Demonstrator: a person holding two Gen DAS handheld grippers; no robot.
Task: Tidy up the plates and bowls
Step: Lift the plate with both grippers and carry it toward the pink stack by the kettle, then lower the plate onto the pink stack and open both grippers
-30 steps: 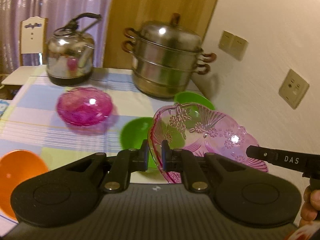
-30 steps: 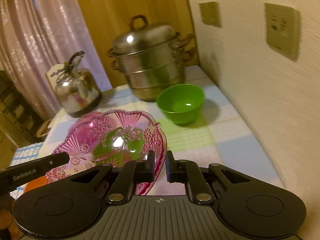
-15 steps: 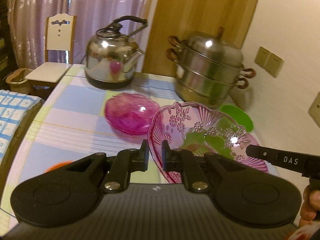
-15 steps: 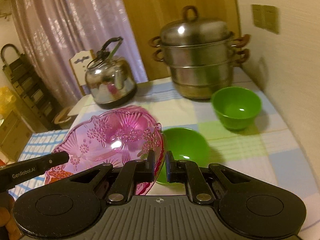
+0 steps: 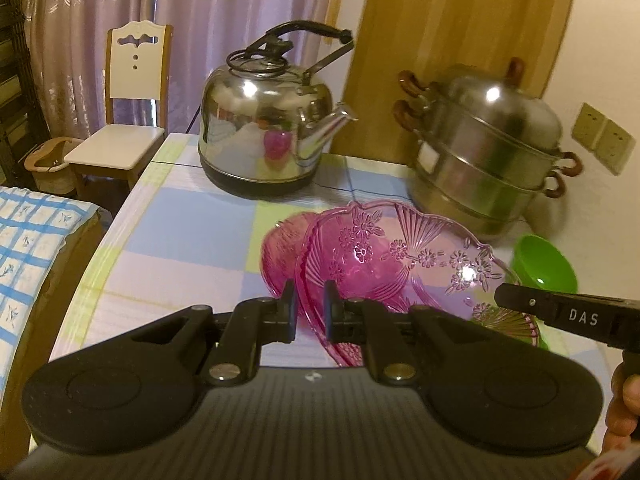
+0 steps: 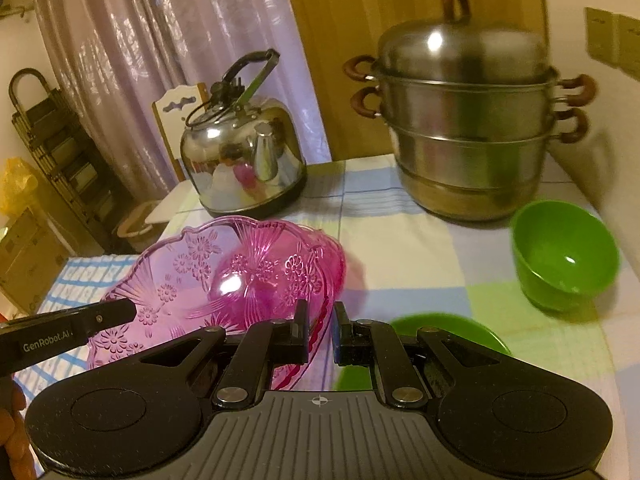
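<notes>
A second ago I saw the pink glass plate hanging over the flat green dish, close to the big steamer pot. Now it has moved toward the kettle, and it hangs right over the small pink bowl that sits on the desk in front of the kettle. I cannot tell if the plate touches the bowl yet.

My left gripper is closed on the plate's rim, on the side away from the steamer pot. My right gripper pinches the rim on the side nearer the steamer pot. So the plate is held between my two grippers, tipped a little, with its flower pattern facing up.

The flat green dish now shows on the desk just past my right gripper, no longer under the plate. The deep green bowl stands on the desk right in front of the steamer pot, well apart from the plate.
</notes>
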